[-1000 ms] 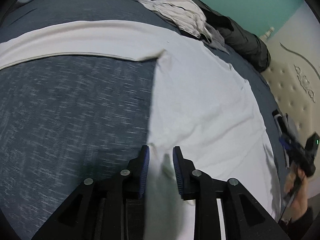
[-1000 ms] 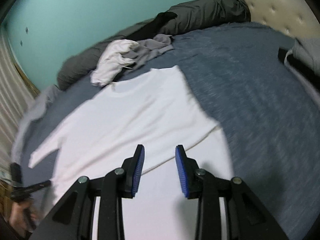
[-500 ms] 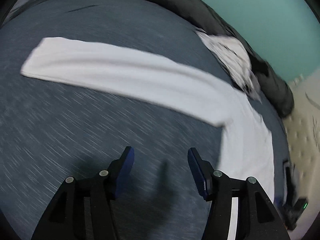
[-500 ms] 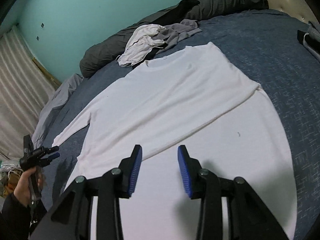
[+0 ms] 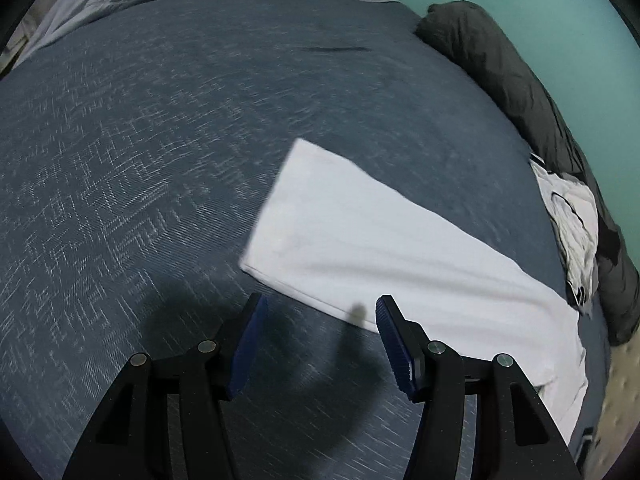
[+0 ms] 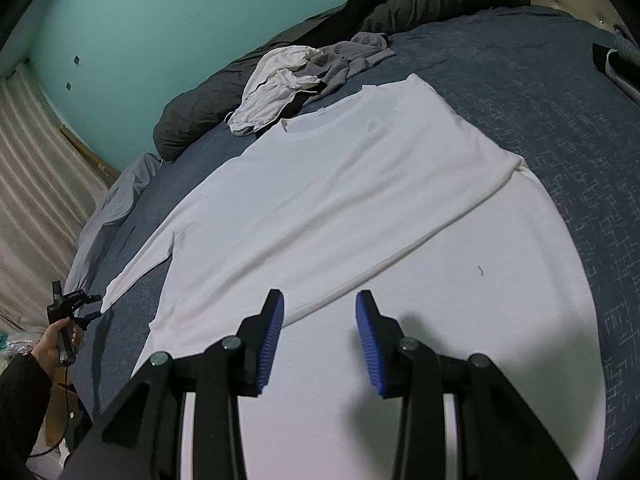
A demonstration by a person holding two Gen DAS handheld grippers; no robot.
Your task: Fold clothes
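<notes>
White long-sleeved cotton shirt (image 6: 360,184) is spread flat on the dark blue woven bedspread (image 5: 120,180). Left gripper (image 5: 318,340) is held wide open, empty, near the sleeve cuff (image 5: 276,232). Right gripper (image 6: 320,336) is likewise parted, gripping nothing, above the hem.

**Black frames, blue pads, one dark sleeve**

Left gripper (image 5: 318,316): matte black angular arms, ribbed blue pads (image 5: 248,344) on the inner faces, round silver screws (image 5: 207,346) along the top. Right gripper (image 6: 320,312): same black build, same ridged blue lining, same silver screw heads. Lower left of the right wrist view: hand (image 6: 60,344), black sleeve (image 6: 22,384), thin dark cable (image 6: 60,420) trailing below.
</notes>
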